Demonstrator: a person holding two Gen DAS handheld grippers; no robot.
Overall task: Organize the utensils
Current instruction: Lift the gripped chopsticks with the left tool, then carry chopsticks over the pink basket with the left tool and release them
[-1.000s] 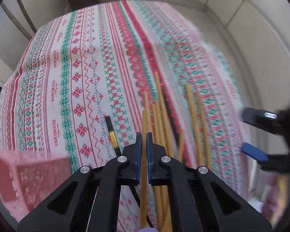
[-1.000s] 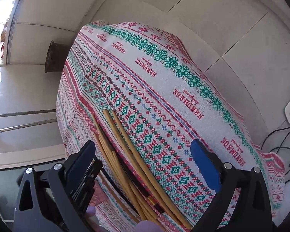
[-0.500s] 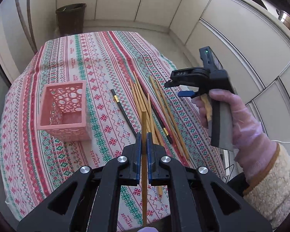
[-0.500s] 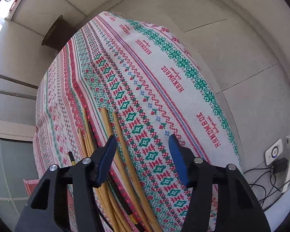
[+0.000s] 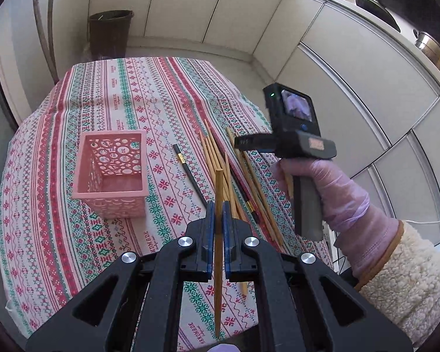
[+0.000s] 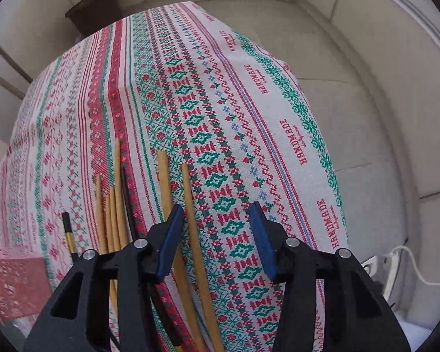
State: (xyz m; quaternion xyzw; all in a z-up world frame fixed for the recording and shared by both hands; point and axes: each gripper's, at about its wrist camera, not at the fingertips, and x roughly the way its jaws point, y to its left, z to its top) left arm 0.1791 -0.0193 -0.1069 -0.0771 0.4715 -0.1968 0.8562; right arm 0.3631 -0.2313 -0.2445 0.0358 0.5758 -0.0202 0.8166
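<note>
My left gripper [image 5: 218,214] is shut on a wooden chopstick [image 5: 218,187] and holds it high above the table. A pink perforated basket [image 5: 111,173] stands below to the left. Several wooden chopsticks [image 5: 217,161] and a black chopstick [image 5: 189,173] lie on the patterned tablecloth [image 5: 126,108]. My right gripper [image 6: 217,228] is open and empty, hovering over the wooden chopsticks [image 6: 164,182]; the left wrist view shows it as a handheld unit [image 5: 293,135].
The basket corner [image 6: 11,281] shows at lower left of the right wrist view. A dark bin [image 5: 110,29] stands on the floor beyond the table. White cabinets run along the right. A power strip [image 6: 375,261] lies on the floor.
My left gripper has risen well above the table with the chopstick in it. The right gripper has lifted and turned over the chopstick pile, its jaws narrower than before.
</note>
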